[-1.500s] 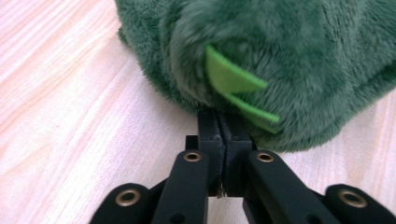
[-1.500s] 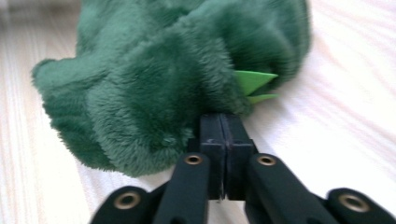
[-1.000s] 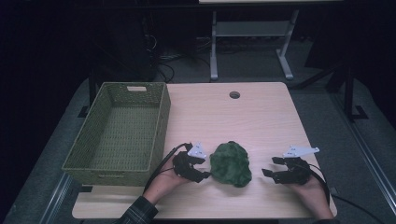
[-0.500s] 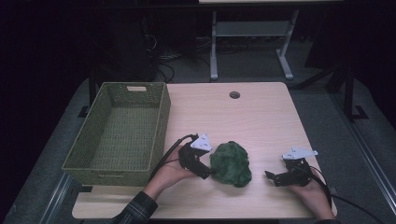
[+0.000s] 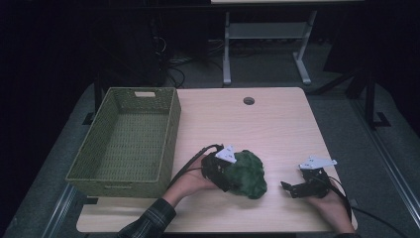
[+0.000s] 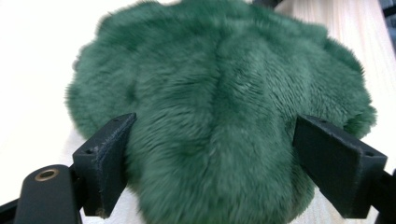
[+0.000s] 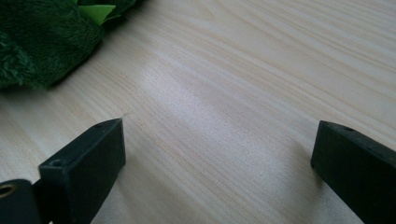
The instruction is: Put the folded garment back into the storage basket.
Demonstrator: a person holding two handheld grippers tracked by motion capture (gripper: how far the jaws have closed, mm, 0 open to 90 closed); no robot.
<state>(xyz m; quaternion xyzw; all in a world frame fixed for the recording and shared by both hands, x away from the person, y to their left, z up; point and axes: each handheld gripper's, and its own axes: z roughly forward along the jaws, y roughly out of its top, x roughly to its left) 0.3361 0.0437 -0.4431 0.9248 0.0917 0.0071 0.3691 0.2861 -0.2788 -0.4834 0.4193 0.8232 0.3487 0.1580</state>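
A dark green plush toy (image 5: pixel 250 173) lies near the front middle of the light wooden table (image 5: pixel 267 129). My left gripper (image 5: pixel 230 177) is pushed up against the toy's left side. In the left gripper view its jaws, which have just been opening, stand wide with the plush toy (image 6: pixel 219 107) bulging between them, and my left gripper (image 6: pixel 212 135) is not squeezing the fur. My right gripper (image 5: pixel 288 187) rests low on the table to the toy's right, apart from it. Its jaws have also just been opening, and my right gripper (image 7: pixel 217 140) has bare wood between its fingers, with the plush toy (image 7: pixel 42 37) at the upper left.
An empty green woven basket (image 5: pixel 171 131) stands along the table's left side, close to the left hand. A round cable hole (image 5: pixel 248 100) sits near the far edge. Beyond the table is a dark floor with a white stand (image 5: pixel 228 54).
The left hand has slid right until its gripper reaches the plush toy, and its jaws now straddle the fur. The right gripper has stayed in place.
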